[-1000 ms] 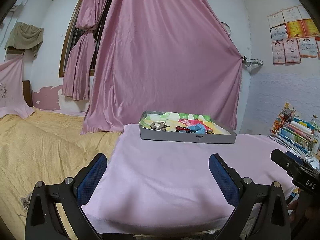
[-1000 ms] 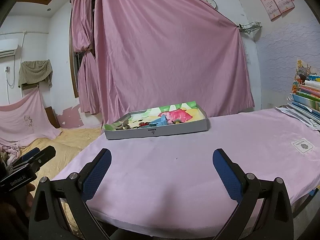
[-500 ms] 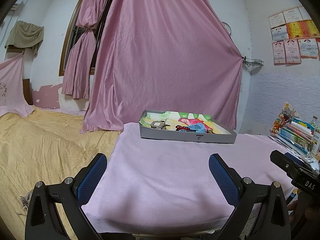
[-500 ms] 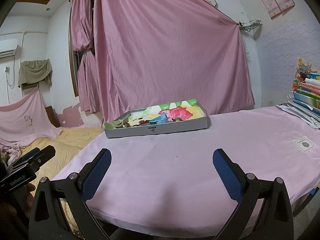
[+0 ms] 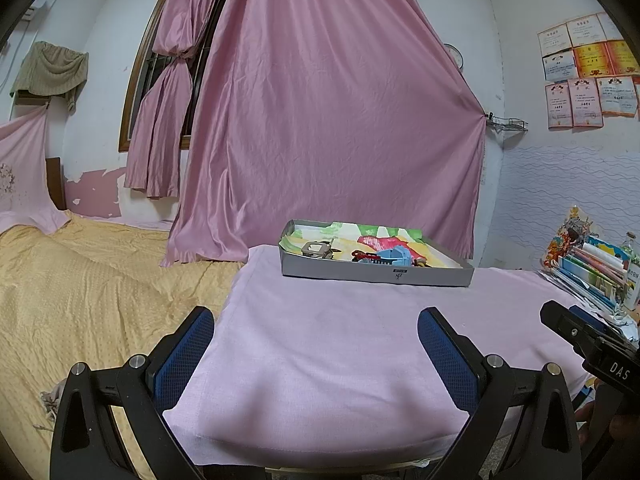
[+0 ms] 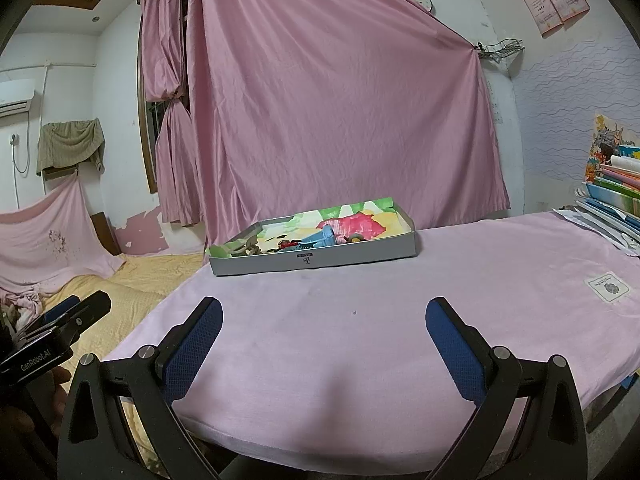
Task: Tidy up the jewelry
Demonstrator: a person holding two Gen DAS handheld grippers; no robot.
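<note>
A shallow grey box [image 5: 376,274] with a colourful lining stands at the far side of the pink-covered table [image 5: 320,340]. It also shows in the right wrist view [image 6: 316,261]. Inside lie a metal buckle-like piece [image 5: 317,249], a small red piece [image 5: 365,256] and a blue clip [image 5: 390,257], which also shows in the right wrist view [image 6: 318,239]. My left gripper [image 5: 316,344] is open and empty at the table's near edge. My right gripper [image 6: 324,334] is open and empty, also near the front edge, well short of the box.
A bed with a yellow cover [image 5: 80,280] lies left of the table. A stack of books [image 5: 592,268] stands at the table's right edge. A pink curtain [image 5: 328,120] hangs behind the box. A white label [image 6: 608,286] lies on the cloth at the right.
Both views have shifted slightly, with the box appearing a little lower and flatter in the right wrist view. Both grippers stay open and empty.
</note>
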